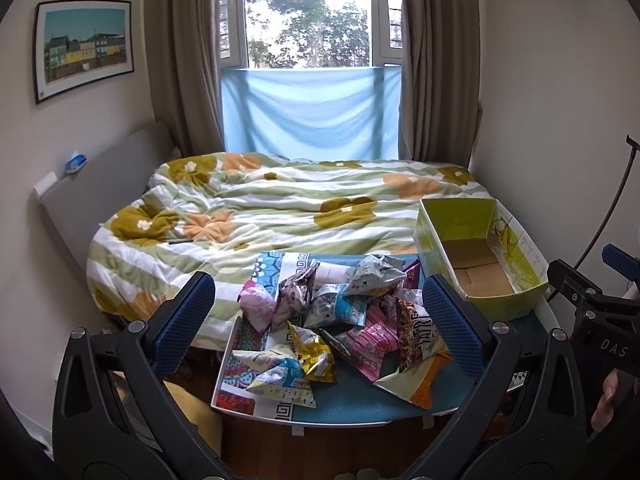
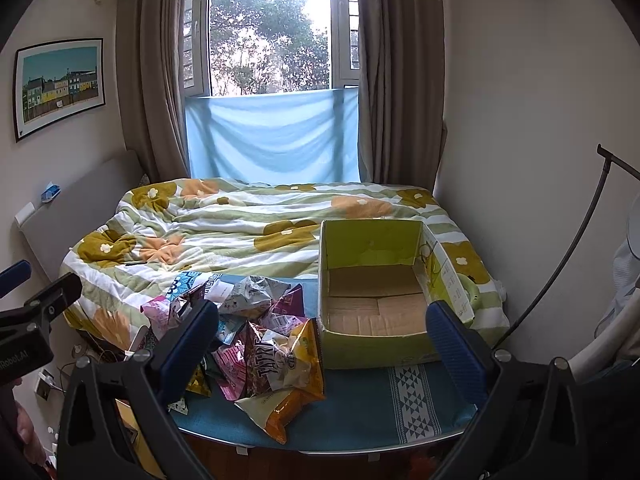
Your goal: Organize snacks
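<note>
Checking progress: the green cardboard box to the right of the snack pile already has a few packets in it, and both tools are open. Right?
Not quite. The green cardboard box is empty: the right wrist view shows only its bare cardboard floor. The snack pile lies to its left, and both tools are open.

Snack bags (image 1: 340, 320) piled on table, left of empty green box (image 1: 480, 256).

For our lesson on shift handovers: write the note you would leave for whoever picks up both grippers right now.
Left gripper: open, empty, hovering over the snack pile.
Right gripper: open, empty, facing the box.
Snack packets: all heaped on the small table at the foot of the bed, the orange chip bag nearest.
Green cardboard box: on the table to the right of the heap, nothing inside.
Done: nothing yet.
Left: probably move every packet into the box.
</note>
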